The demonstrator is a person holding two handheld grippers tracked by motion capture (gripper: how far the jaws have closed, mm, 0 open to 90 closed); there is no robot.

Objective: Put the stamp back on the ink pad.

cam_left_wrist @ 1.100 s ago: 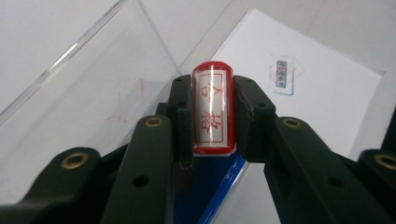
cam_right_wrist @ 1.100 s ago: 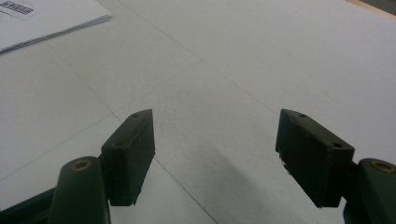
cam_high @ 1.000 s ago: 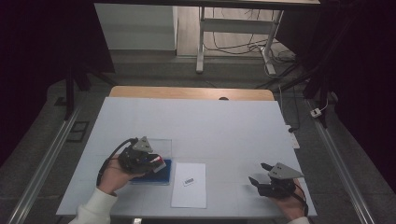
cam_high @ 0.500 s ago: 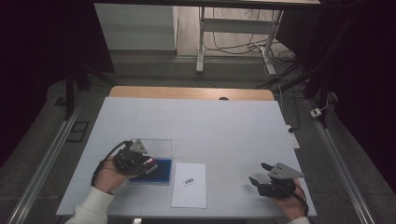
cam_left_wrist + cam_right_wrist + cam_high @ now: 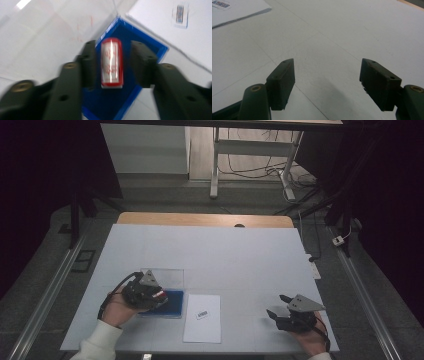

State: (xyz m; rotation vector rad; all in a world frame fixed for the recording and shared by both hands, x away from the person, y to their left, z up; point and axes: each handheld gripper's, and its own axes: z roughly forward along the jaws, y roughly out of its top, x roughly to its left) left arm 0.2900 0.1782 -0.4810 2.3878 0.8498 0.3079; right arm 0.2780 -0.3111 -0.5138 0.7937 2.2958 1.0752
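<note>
Stamp (image 5: 111,63) is what I am working with, a small red one with red marks on its white face. It is sitting between the jaws of my left claw (image 5: 112,65), over the blue ink pad (image 5: 130,82). One jaw looks like it is touching the stamp's side, and I am seeing a thin gap at the other, so I cannot tell if the claw is really gripping it or just closing around it. The picture is blurry too.

From the high view, my left claw (image 5: 145,292) is leaning over the blue ink pad (image 5: 172,304), which is lying near the front left of the table (image 5: 225,255). A clear lid (image 5: 167,276) is lying just behind the pad. Just beside the pad, to the right, a white sheet of paper (image 5: 202,327) with a small printed label (image 5: 202,314) is waiting.

My right claw (image 5: 280,312) is resting well apart at the front right, with its jaws spread wide and nothing in them.

I think I am at the inking step. Next I would need a firm hold on the stamp, then a straight lift and a move over to the paper, keeping the stamp face flat so the print comes out clean.
</note>
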